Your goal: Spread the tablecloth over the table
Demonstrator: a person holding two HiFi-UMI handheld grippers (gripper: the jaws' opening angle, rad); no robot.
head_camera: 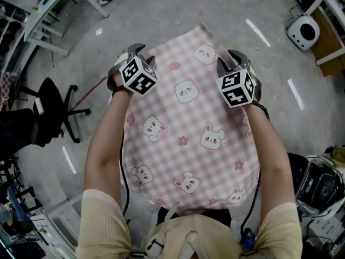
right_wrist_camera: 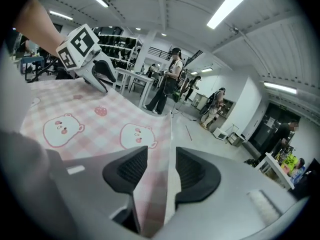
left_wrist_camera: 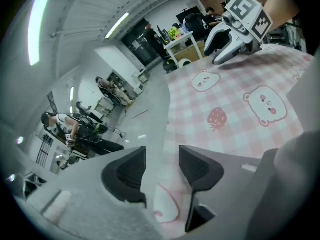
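The tablecloth (head_camera: 183, 128) is pink-and-white check with bear and rabbit faces. It is held up in the air over the grey floor, stretched from the two grippers back to the person's body. My left gripper (head_camera: 136, 55) pinches its far left edge, and my right gripper (head_camera: 229, 58) pinches its far right edge. In the left gripper view the cloth (left_wrist_camera: 240, 114) runs between the jaws of the left gripper (left_wrist_camera: 162, 171). In the right gripper view a fold of cloth (right_wrist_camera: 90, 124) passes between the jaws of the right gripper (right_wrist_camera: 161, 169). No table shows under the cloth.
A black office chair (head_camera: 54, 109) stands on the floor at the left, with white desks (head_camera: 43, 15) beyond it. A white device (head_camera: 303, 32) sits at the top right and black equipment (head_camera: 318, 182) at the lower right. People stand in the background (right_wrist_camera: 167, 79).
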